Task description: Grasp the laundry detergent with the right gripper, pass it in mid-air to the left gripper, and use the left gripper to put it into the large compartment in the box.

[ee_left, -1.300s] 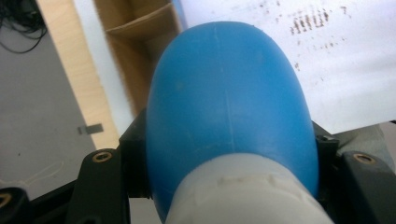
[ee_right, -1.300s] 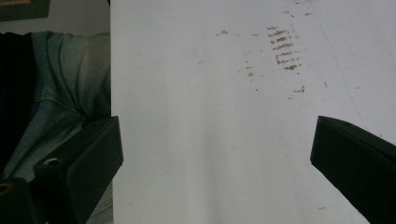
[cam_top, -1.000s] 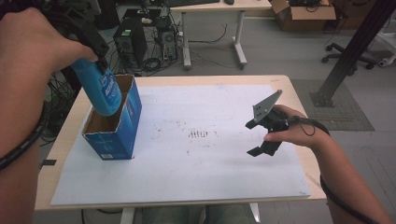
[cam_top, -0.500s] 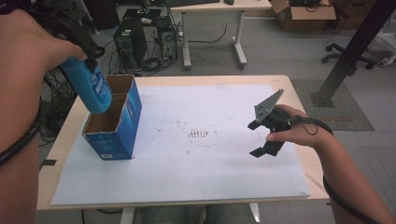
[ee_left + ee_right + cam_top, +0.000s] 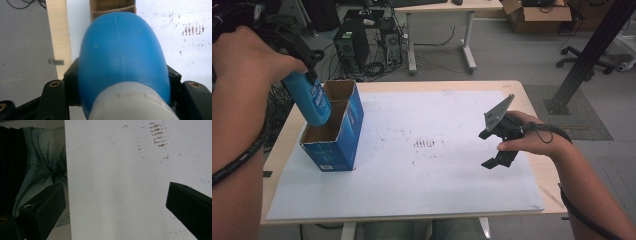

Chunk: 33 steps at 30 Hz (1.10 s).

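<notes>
White paper covers my table (image 5: 412, 200). My left gripper (image 5: 307, 75) clamps a blue bottle (image 5: 309, 100) over the blue cardboard box (image 5: 337, 135) near the left edge. My right gripper (image 5: 497, 145) hangs wide, holding nothing, near the right edge.

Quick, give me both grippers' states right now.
Left gripper: shut on the blue bottle, above the blue box.
Right gripper: open, holding nothing.
</notes>
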Tool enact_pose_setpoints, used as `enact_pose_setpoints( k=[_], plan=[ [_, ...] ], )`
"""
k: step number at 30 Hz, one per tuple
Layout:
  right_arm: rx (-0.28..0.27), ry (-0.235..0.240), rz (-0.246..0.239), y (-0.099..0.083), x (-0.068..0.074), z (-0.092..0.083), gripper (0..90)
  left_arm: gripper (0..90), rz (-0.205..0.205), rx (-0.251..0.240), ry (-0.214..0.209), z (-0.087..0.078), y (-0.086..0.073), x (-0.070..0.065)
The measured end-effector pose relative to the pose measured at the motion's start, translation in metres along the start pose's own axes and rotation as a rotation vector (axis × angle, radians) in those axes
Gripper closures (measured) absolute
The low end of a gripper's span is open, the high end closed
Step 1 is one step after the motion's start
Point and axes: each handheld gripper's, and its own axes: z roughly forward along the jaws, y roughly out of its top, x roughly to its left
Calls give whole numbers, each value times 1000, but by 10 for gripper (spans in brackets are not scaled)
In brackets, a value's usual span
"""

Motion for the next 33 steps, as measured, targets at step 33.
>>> enact_pose_setpoints(
  k=[33],
  plan=[
    [3,5,4,-3,1,3,29,379,12,40,0,78,6,0]
  ],
)
